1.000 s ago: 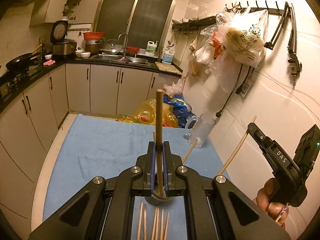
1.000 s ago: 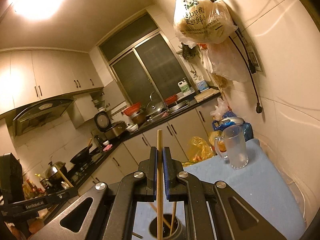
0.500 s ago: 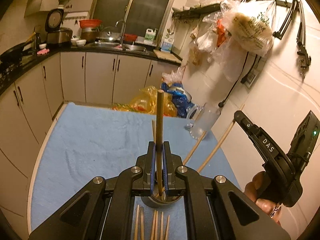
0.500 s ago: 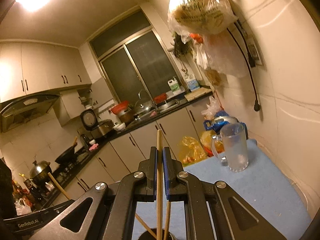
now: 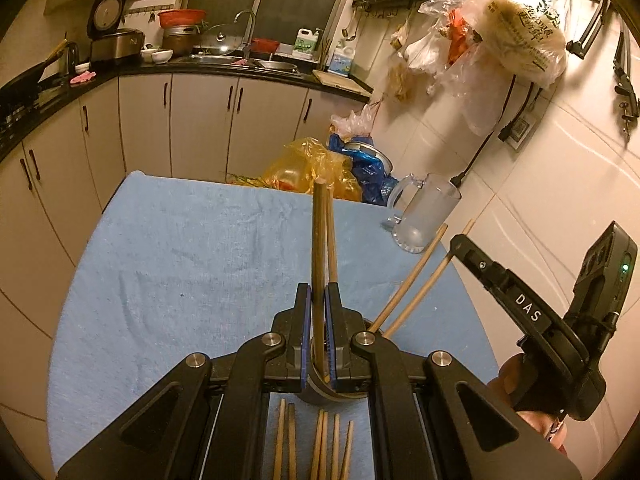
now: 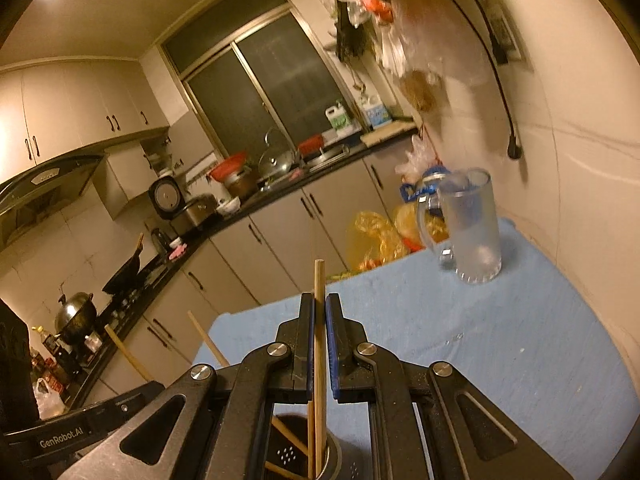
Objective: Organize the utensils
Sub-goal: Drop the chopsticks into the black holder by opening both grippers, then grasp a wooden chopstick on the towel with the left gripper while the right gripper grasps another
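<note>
My left gripper [image 5: 318, 300] is shut on a dark wooden chopstick [image 5: 318, 240] held upright, its lower end inside a round metal utensil holder [image 5: 320, 390] just below the jaws. Two light chopsticks [image 5: 412, 280] lean out of the holder to the right. Several more chopsticks [image 5: 320, 448] lie flat on the blue cloth [image 5: 180, 260] in front of the holder. My right gripper [image 6: 319, 312] is shut on a light chopstick [image 6: 319, 340] whose lower end reaches into the same holder [image 6: 296, 456]. The right gripper body [image 5: 560, 340] shows at the left view's right edge.
A frosted glass mug [image 5: 424, 216] stands at the cloth's far right, next to the tiled wall; it also shows in the right wrist view [image 6: 472, 224]. Yellow and blue plastic bags [image 5: 320, 168] sit beyond the table's far edge. Kitchen cabinets and counter lie behind.
Both grippers have tilted downward over the holder. The right gripper's chopstick has gone lower, its end now inside the holder beside the other leaning sticks. Both grips stay shut.
</note>
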### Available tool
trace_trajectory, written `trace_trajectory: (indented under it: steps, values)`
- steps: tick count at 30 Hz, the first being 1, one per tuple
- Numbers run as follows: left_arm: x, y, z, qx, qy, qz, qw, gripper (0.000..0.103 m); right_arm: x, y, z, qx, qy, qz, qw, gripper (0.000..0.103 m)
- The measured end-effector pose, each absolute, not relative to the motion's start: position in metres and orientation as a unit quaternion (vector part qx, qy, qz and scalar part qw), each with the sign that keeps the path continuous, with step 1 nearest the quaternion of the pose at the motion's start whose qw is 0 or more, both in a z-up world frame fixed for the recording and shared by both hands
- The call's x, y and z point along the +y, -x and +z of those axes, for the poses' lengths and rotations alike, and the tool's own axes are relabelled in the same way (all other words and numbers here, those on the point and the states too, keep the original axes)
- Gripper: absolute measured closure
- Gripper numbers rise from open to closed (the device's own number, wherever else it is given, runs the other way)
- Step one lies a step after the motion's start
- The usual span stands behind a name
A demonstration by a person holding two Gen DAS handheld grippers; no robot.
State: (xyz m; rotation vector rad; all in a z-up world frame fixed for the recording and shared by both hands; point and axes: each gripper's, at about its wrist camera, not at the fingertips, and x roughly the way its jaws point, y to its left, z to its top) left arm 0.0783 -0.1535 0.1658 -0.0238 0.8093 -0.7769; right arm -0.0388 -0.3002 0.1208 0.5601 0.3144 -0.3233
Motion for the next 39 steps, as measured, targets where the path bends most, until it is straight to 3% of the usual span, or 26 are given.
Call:
trace_trajectory:
  steps: [3,7,14,19,31,39]
  values:
    - [-0.153,-0.079,0.165,0.384,0.011,-0.373,0.845,0.095,-0.303,0.04,0.118,0.158,-0.287,-0.146,0.933,0.095]
    - [-0.147,-0.075,0.172,0.373,0.015,-0.373,0.849,0.081,-0.302,0.047,0.124,0.154,-0.287,-0.144,0.934,0.095]
    - [-0.126,-0.059,0.172,0.364,0.022,-0.372,0.854,0.08,-0.294,0.077,0.13,0.152,-0.29,-0.137,0.935,0.094]
    - [-0.098,-0.038,0.153,0.363,0.018,-0.361,0.859,0.071,-0.278,0.107,0.106,0.179,-0.291,-0.133,0.93,0.09]
    - [-0.046,0.006,0.039,0.464,0.014,-0.337,0.819,0.071,-0.229,0.153,-0.001,0.29,-0.296,-0.126,0.901,0.09]
    - [-0.075,0.005,0.017,0.492,-0.021,-0.357,0.794,0.071,-0.23,0.161,-0.031,0.312,-0.294,-0.141,0.892,0.09]
